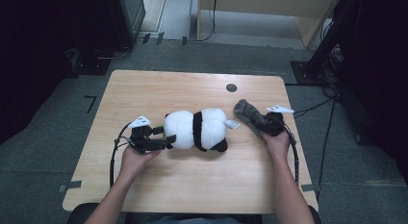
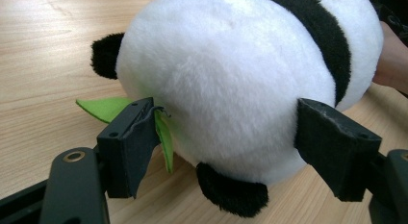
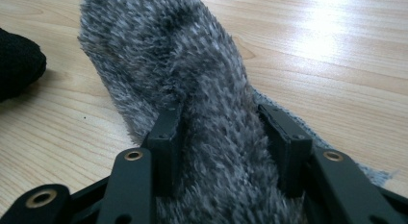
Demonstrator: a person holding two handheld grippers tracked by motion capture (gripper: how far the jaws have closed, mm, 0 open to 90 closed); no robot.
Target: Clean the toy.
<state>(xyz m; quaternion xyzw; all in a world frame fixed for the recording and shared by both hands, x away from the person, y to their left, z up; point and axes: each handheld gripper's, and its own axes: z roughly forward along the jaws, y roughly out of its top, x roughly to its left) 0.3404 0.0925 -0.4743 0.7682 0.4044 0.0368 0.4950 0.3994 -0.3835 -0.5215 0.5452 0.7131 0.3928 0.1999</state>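
A black-and-white panda plush (image 1: 195, 129) lies on its side in the middle of the wooden table (image 1: 192, 185). My left gripper (image 1: 163, 137) is shut on its white rounded end, one pad on each side of the plush (image 2: 231, 80). A green felt leaf (image 2: 103, 107) is caught under the left pad. To the panda's right lies a grey furry cloth piece (image 1: 248, 113). My right gripper (image 1: 264, 124) holds it at its near end, and both pads sink into the fur (image 3: 183, 60). A black part of the panda (image 3: 17, 60) shows at the left of the right gripper view.
A small white tag (image 1: 232, 124) sticks out of the panda toward the grey piece. A dark round grommet (image 1: 231, 87) sits in the table near its far edge. Cables trail from both grippers toward the near corners. Dark equipment stands on the floor around the table.
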